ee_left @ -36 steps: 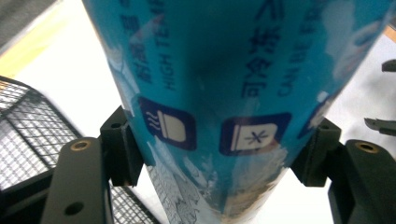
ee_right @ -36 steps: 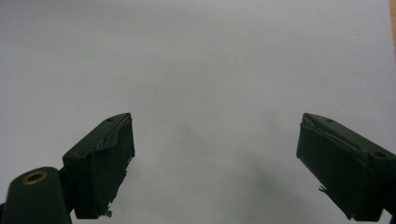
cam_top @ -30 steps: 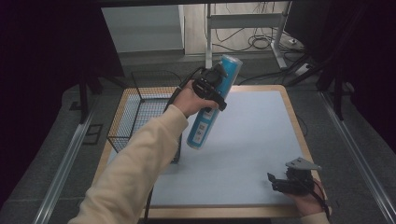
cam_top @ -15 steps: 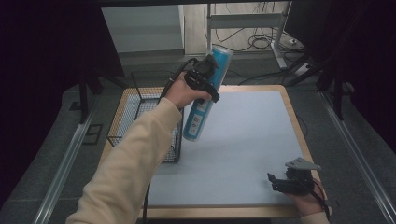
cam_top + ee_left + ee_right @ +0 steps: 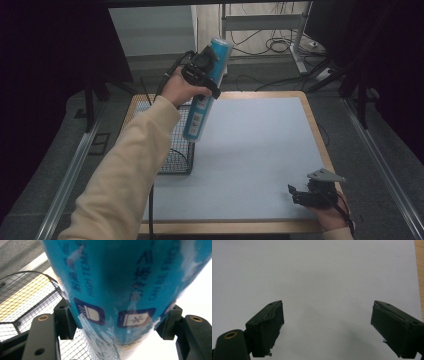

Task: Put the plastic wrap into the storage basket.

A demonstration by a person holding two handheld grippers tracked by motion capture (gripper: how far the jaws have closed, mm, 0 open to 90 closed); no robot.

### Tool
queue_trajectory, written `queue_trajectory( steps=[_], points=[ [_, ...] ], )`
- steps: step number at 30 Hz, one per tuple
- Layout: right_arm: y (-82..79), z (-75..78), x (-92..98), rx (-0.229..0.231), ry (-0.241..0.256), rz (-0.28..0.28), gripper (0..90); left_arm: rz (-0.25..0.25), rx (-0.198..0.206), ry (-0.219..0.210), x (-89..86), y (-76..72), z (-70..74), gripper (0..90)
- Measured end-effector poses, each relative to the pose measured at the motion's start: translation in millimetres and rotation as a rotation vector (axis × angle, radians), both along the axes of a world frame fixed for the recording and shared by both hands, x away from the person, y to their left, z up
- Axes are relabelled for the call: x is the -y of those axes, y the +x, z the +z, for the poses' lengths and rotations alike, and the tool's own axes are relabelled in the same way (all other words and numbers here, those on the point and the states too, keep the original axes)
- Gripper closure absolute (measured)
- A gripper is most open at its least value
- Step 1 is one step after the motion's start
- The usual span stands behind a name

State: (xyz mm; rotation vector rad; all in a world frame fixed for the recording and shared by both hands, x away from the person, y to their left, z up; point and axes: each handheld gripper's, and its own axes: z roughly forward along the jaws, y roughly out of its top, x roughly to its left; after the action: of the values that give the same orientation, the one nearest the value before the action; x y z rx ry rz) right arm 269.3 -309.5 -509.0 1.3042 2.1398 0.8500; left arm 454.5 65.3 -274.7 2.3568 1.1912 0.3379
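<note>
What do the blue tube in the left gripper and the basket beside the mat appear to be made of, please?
The blue tube looks like a roll or canister wrapped in glossy plastic film: the left gripper view shows shine, wrinkles and printed icons. What lies underneath cannot be told. The basket looks like dark, thin metal wire mesh, probably coated; its open grid lets the table show through.

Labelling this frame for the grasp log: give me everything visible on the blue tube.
The blue tube is a long cylinder in glossy printed wrap with white icons and "HIGH TEMP" lettering. It hangs tilted in the air, top leaning away, lower end over the wire basket edge. The left gripper clamps its upper half, a jaw on each side.
</note>
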Motion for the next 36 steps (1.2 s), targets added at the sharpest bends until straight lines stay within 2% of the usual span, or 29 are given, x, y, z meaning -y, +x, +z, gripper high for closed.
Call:
queue_trajectory(
  steps=[2,8,10,14,19,22,26,27,36],
  points=[
    [0.2,-0.8,-0.7,0.000,-0.004,0.005,11.4,0.011,0.005,-0.012,-9.3,0.6,2.6,31.8],
    [0.0,-0.4,-0.3,-0.003,0.000,0.001,11.4,0.034,0.010,0.009,-23.9,-0.2,3.9,31.7],
    [0.0,0.0,0.2,0.001,0.000,-0.004,11.4,0.047,0.004,0.015,-33.1,0.0,0.9,31.7],
    [0.5,-0.7,-0.4,-0.002,-0.002,-0.002,11.4,0.067,-0.003,-0.001,-45.9,0.3,-3.4,31.8],
    [0.8,-1.1,-1.7,-0.003,-0.007,0.004,11.4,0.094,-0.006,0.020,-60.4,1.6,-11.9,31.8],
    [1.1,-1.4,-1.8,-0.005,-0.007,0.004,11.4,0.112,-0.012,0.018,-67.4,2.9,-17.7,31.7],
    [1.3,-1.1,-1.4,-0.005,-0.003,0.000,11.4,0.129,-0.018,0.024,-70.2,3.6,-24.5,31.8],
    [1.3,-1.7,-1.9,-0.007,-0.006,0.003,11.4,0.127,-0.020,0.039,-72.0,5.1,-29.4,31.7],
    [1.4,-2.3,-2.0,-0.006,-0.007,0.003,11.4,0.134,-0.054,0.041,-75.5,9.6,-47.2,31.8]
  ],
)
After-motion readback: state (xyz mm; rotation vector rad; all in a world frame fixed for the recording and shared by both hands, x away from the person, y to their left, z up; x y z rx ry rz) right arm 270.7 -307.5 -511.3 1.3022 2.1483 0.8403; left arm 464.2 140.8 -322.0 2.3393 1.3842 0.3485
